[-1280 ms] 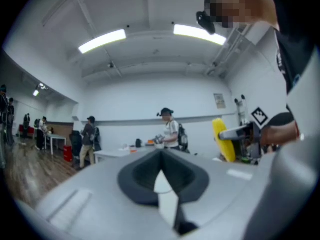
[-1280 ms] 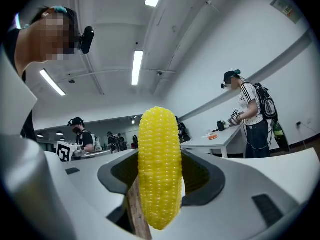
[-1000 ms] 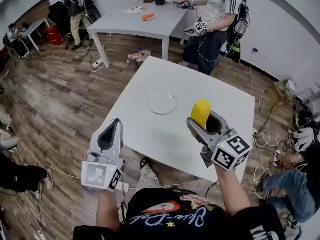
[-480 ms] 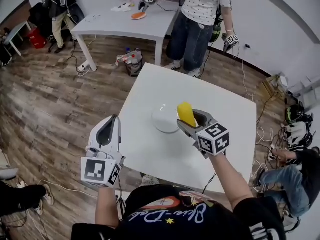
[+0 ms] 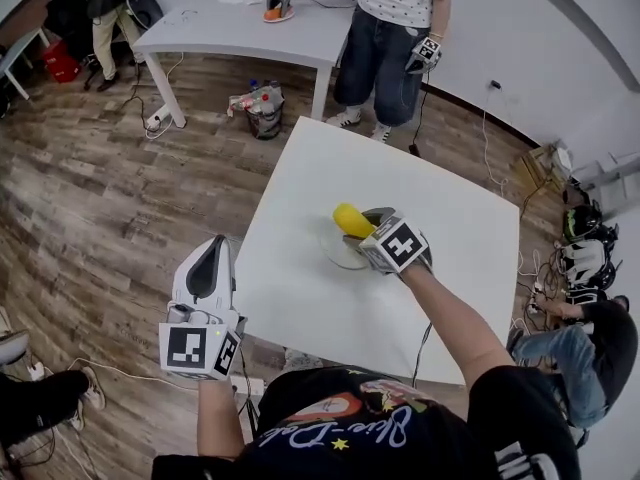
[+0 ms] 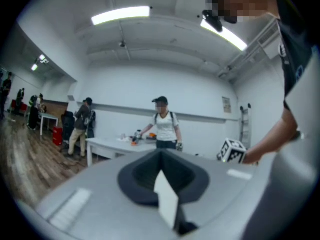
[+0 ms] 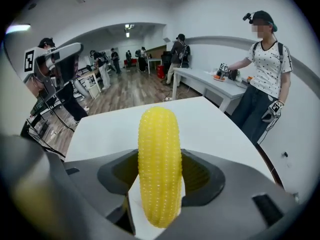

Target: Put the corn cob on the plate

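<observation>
My right gripper (image 5: pixel 363 225) is shut on a yellow corn cob (image 5: pixel 349 219) and holds it just over the clear glass plate (image 5: pixel 336 254) in the middle of the white table (image 5: pixel 460 218). The gripper hides the plate's right part. In the right gripper view the corn cob (image 7: pixel 159 164) stands crosswise between the jaws, with the bare table top (image 7: pixel 150 121) beyond it; the plate does not show there. My left gripper (image 5: pixel 213 259) hangs off the table's left edge, jaws together, holding nothing.
A person (image 5: pixel 395 13) with grippers stands at a second white table (image 5: pixel 220 33) at the back. A bag of bottles (image 5: pixel 256 101) lies on the wood floor. Cables and gear (image 5: pixel 580 263) crowd the floor at the right.
My right gripper has carried the corn cob leftward from the plate's right side to just over the plate. The left gripper has barely moved.
</observation>
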Demonstrator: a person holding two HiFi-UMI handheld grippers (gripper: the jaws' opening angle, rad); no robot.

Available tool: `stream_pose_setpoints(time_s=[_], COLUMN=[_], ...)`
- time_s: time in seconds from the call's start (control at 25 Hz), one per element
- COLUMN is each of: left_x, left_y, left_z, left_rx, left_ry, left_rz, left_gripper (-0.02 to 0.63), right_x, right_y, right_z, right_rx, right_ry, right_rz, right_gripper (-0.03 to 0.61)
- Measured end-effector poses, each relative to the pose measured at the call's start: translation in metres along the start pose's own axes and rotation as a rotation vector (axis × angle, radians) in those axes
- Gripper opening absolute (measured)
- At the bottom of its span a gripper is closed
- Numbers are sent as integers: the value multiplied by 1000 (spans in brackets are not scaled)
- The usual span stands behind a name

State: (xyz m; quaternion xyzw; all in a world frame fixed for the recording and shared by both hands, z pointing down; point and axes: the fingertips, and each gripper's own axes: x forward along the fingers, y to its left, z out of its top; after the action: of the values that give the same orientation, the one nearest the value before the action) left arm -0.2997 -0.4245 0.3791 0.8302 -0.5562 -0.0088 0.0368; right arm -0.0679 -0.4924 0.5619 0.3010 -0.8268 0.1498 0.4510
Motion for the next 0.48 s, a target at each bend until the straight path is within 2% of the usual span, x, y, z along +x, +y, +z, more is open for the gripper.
stream_pose_setpoints(time_s=[0.28, 0.48], left_x=[1, 4], left_y=[34, 50], left_z=[-12, -15], left_rx=[-15, -18], left_ry=[22, 30], left_rz=[27, 44], left_gripper=[-5, -5], right_x=[43, 60], right_y=[-3, 2], right_z=[-13, -18], right_rx=[-65, -56], right_ry=[198, 236], right_rz=[24, 41], right_gripper=[259, 259])
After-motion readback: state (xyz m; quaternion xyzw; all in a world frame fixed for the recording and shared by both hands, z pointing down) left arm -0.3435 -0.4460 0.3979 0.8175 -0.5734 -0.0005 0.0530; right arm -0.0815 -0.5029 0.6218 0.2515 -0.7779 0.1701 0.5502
